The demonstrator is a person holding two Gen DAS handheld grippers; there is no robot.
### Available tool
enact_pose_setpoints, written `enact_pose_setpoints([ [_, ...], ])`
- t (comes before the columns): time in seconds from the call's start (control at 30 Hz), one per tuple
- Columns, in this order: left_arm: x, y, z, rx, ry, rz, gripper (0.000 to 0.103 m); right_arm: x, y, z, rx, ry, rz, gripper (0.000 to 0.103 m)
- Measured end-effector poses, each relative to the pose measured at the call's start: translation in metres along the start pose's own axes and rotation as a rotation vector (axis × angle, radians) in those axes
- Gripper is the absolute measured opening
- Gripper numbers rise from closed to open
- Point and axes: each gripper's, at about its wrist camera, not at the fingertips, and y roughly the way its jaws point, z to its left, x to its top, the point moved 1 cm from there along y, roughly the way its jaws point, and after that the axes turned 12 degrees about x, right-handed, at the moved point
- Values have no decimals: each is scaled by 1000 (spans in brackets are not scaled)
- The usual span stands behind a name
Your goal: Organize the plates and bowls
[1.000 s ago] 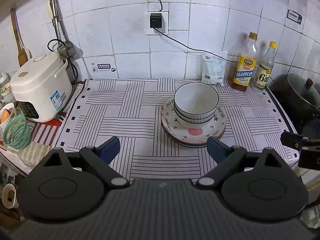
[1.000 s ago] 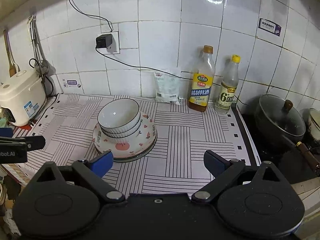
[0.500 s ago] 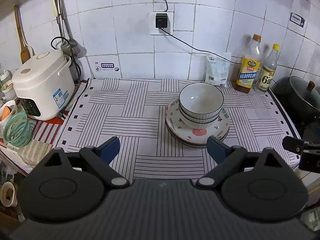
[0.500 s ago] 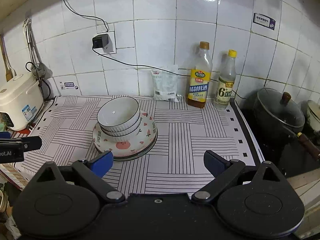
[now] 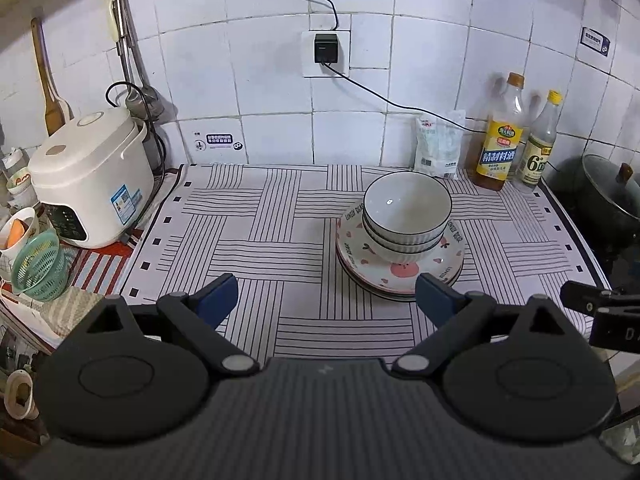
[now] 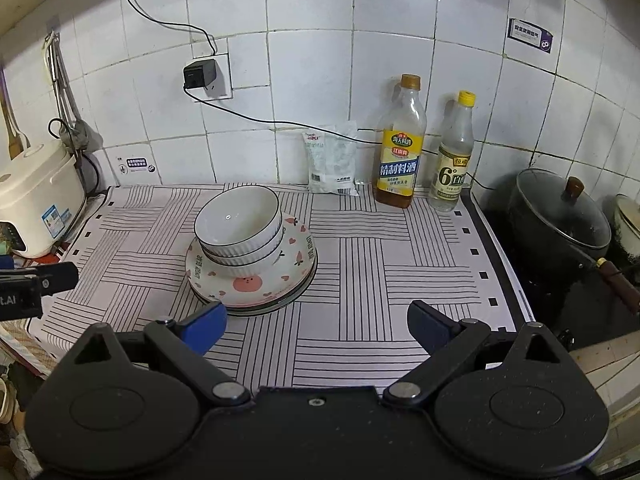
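A stack of white ribbed bowls sits on a stack of pink-patterned plates on the striped mat. In the right wrist view the bowls and plates lie left of centre. My left gripper is open and empty, above the mat's near edge, short of the plates. My right gripper is open and empty, near the front of the mat, to the right of the plates. Each gripper's tip shows in the other's view.
A white rice cooker and green basket stand at the left. Two bottles and a white bag line the tiled back wall. A lidded black pot sits on the stove at the right.
Both grippers have drawn back and up from the counter, so the dish stack looks smaller and farther. The dishes have not moved. Both stay open.
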Motion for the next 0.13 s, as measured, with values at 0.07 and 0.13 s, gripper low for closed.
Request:
enact_pose_setpoints([
  [0.07,1,0,1,-2,-1,-2,96,0,1,0,-1,0,2,99],
  [0.13,1,0,0,1,-1,-2,96,0,1,0,1,1,2,99],
])
